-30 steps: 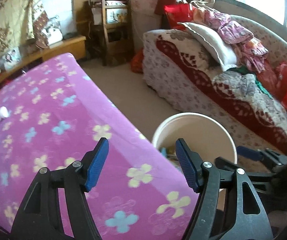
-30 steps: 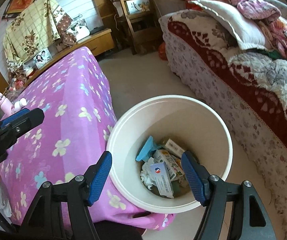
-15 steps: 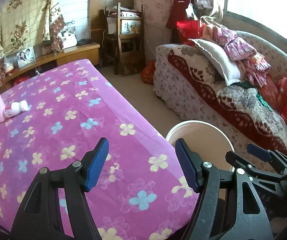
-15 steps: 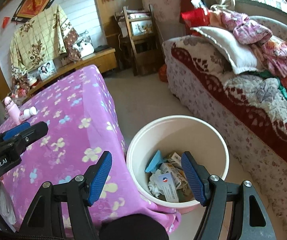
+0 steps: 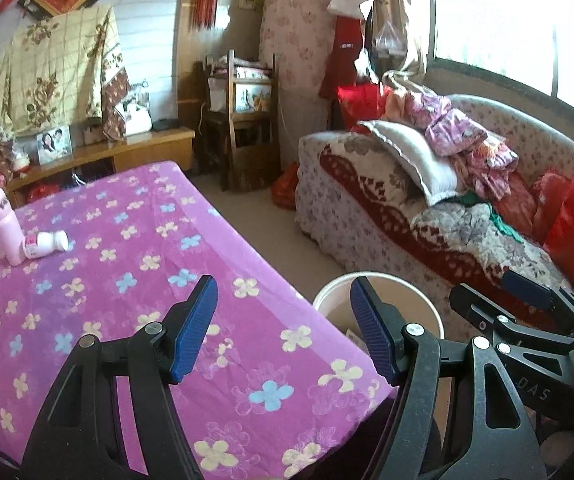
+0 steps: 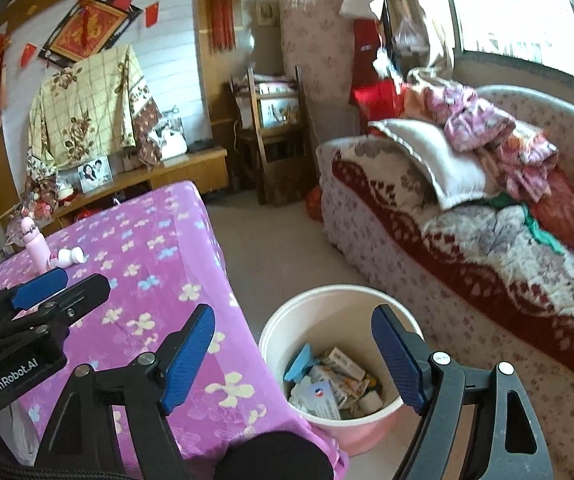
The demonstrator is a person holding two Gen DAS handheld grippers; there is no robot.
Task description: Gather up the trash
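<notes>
Left gripper (image 5: pixel 283 332): jaws wide apart, nothing between the two blue pads; it hangs over the near edge of the table, the bucket rim showing past its right finger.
Right gripper (image 6: pixel 293 354): jaws wide apart too, holding nothing; the bucket sits in the gap between its fingers, lower down.
Grippers counted: two, each seen from the other's camera (the left one at 9 o'clock in the right wrist view, the right one at 4 o'clock in the left wrist view).
Bucket (image 6: pixel 329 294): one, white with a pinkish base, on the floor just beside the table corner, between table and sofa.
Trash in bucket (image 6: pixel 333 382): a heap of small boxes, crumpled paper and one blue piece; the exact number cannot be told.
Table (image 6: pixel 155 264): one, under a purple cloth with a flower print.
Bottles on table: two, at 9 o'clock in the left wrist view, at the far edge; a tall pink bottle (image 5: pixel 6 228) stands upright, a small white bottle (image 5: pixel 46 243) lies on its side touching it.
Hidden or cut off: the left wrist view shows only the bucket's far rim (image 5: pixel 379 280), its contents blocked by the right finger; the table's left part runs out of frame.
Around: a sofa (image 6: pixel 467 240) piled with a pillow and clothes at 3 o'clock, a wooden chair (image 6: pixel 277 136) at 12 o'clock, a low wooden cabinet (image 6: pixel 183 172) with a framed photo at 10 o'clock.
</notes>
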